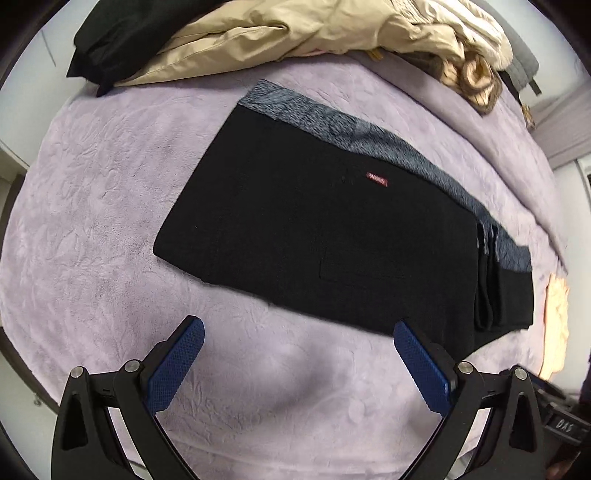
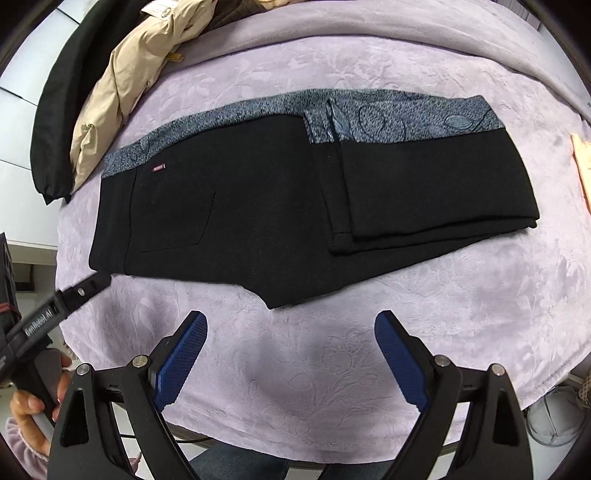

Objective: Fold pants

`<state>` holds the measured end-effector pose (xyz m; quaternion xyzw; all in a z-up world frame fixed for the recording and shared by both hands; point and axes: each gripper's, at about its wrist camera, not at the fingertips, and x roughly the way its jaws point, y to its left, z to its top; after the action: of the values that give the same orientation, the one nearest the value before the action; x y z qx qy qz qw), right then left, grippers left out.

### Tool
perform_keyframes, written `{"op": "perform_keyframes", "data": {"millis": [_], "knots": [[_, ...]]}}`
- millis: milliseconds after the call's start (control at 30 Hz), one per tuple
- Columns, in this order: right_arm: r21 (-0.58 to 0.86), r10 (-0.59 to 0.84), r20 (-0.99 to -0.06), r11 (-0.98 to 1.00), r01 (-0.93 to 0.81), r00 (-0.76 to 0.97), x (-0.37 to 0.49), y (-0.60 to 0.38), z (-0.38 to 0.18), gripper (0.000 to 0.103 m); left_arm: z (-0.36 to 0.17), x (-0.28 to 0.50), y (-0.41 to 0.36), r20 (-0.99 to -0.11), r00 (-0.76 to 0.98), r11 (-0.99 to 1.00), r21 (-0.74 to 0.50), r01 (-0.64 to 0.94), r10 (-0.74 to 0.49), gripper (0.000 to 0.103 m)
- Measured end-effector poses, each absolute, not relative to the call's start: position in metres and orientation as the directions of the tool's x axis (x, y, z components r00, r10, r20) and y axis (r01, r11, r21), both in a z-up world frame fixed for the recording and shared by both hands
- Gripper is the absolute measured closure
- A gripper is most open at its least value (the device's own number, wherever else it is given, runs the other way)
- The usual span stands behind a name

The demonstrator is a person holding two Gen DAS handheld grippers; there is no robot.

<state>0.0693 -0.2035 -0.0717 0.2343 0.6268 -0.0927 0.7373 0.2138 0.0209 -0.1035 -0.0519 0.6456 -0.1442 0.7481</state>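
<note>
Looking down my left gripper [image 1: 298, 334], I see its blue pads spread wide and holding nothing, hovering over the lavender blanket [image 1: 92, 221] with the black pants [image 1: 314, 236] lying flat just ahead, their near edge close to my right-hand pad. My right gripper [image 2: 291, 325] is likewise wide apart and empty, and the pants [image 2: 258, 206] lie ahead of it, one end folded back over the rest, the blue-grey patterned waistband [image 2: 388, 118] along the far edge. A beige jacket [image 1: 277, 33] and a dark garment [image 1: 122, 40] are heaped beyond the pants.
</note>
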Motion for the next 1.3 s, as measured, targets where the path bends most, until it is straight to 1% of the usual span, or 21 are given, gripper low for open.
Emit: {"op": "perform_keyframes", "data": {"millis": [133, 300, 433, 567, 767, 833, 933, 1000, 1067, 1100, 1133, 1167, 1200, 1233, 1267, 1300], "knots": [[0.21, 0.158, -0.973, 0.908, 0.362, 0.169, 0.083, -0.203, -0.086, 0.009, -0.113, 0.216, 0.035, -0.925, 0.145, 0.936, -0.34, 0.092, -0.35, 0.0], [0.181, 0.141, -0.977, 0.946, 0.268, 0.159, 0.11, -0.201, -0.099, 0.009, -0.132, 0.217, 0.051, -0.883, 0.158, 0.892, -0.452, -0.026, -0.443, 0.0], [0.167, 0.132, -0.972, 0.969, 0.181, 0.194, 0.136, -0.198, -0.109, 0.009, -0.145, 0.229, 0.056, -0.868, 0.202, 0.878, -0.475, -0.067, -0.454, 0.0], [0.198, 0.173, -0.968, 0.972, 0.127, 0.181, 0.153, -0.195, -0.127, 0.009, -0.163, 0.236, 0.068, -0.824, 0.219, 0.819, -0.557, -0.14, -0.523, 0.0], [0.199, 0.175, -0.967, 0.973, 0.118, 0.188, 0.149, -0.192, -0.132, 0.009, -0.175, 0.243, 0.06, -0.832, 0.216, 0.828, -0.543, -0.136, -0.51, 0.0], [0.187, 0.166, -0.969, 0.977, 0.105, 0.185, 0.146, -0.19, -0.132, 0.009, -0.165, 0.243, 0.056, -0.836, 0.236, 0.839, -0.531, -0.121, -0.495, 0.0], [0.187, 0.166, -0.969, 0.977, 0.1, 0.184, 0.145, -0.189, -0.132, 0.009, -0.136, 0.241, 0.048, -0.812, 0.305, 0.845, -0.533, -0.044, -0.497, 0.0], [0.189, 0.168, -0.968, 0.976, 0.104, 0.187, 0.145, -0.188, -0.133, 0.008, -0.13, 0.242, 0.043, -0.806, 0.331, 0.854, -0.521, 0.0, -0.491, 0.0], [0.183, 0.164, -0.97, 0.978, 0.096, 0.182, 0.145, -0.187, -0.133, 0.008, -0.145, 0.249, 0.041, -0.845, 0.298, 0.881, -0.472, -0.028, -0.444, 0.0], [0.182, 0.163, -0.97, 0.979, 0.092, 0.18, 0.145, -0.187, -0.131, 0.008, -0.155, 0.253, 0.042, -0.861, 0.279, 0.887, -0.457, -0.059, -0.425, 0.004], [0.184, 0.166, -0.97, 0.979, 0.089, 0.18, 0.147, -0.185, -0.129, 0.008, -0.164, 0.255, 0.045, -0.881, 0.265, 0.899, -0.428, -0.095, -0.391, 0.02], [0.193, 0.175, -0.967, 0.977, 0.09, 0.183, 0.147, -0.186, -0.124, 0.008, -0.171, 0.258, 0.045, -0.909, 0.25, 0.92, -0.372, -0.12, -0.334, 0.029], [0.204, 0.183, -0.964, 0.974, 0.095, 0.194, 0.146, -0.188, -0.116, 0.008, -0.171, 0.26, 0.043, -0.918, 0.246, 0.931, -0.345, -0.116, -0.31, 0.031], [0.211, 0.187, -0.96, 0.972, 0.101, 0.209, 0.146, -0.191, -0.108, 0.008, -0.167, 0.26, 0.04, -0.918, 0.261, 0.936, -0.335, -0.108, -0.298, 0.039], [0.229, 0.199, -0.95, 0.968, 0.105, 0.239, 0.146, -0.195, -0.095, 0.008, -0.157, 0.257, 0.032, -0.918, 0.303, 0.955, -0.288, -0.065, -0.257, 0.043], [0.245, 0.211, -0.941, 0.964, 0.105, 0.265, 0.146, -0.199, -0.084, 0.008, -0.15, 0.254, 0.024, -0.921, 0.327, 0.972, -0.234, -0.027, -0.212, 0.058]]}}
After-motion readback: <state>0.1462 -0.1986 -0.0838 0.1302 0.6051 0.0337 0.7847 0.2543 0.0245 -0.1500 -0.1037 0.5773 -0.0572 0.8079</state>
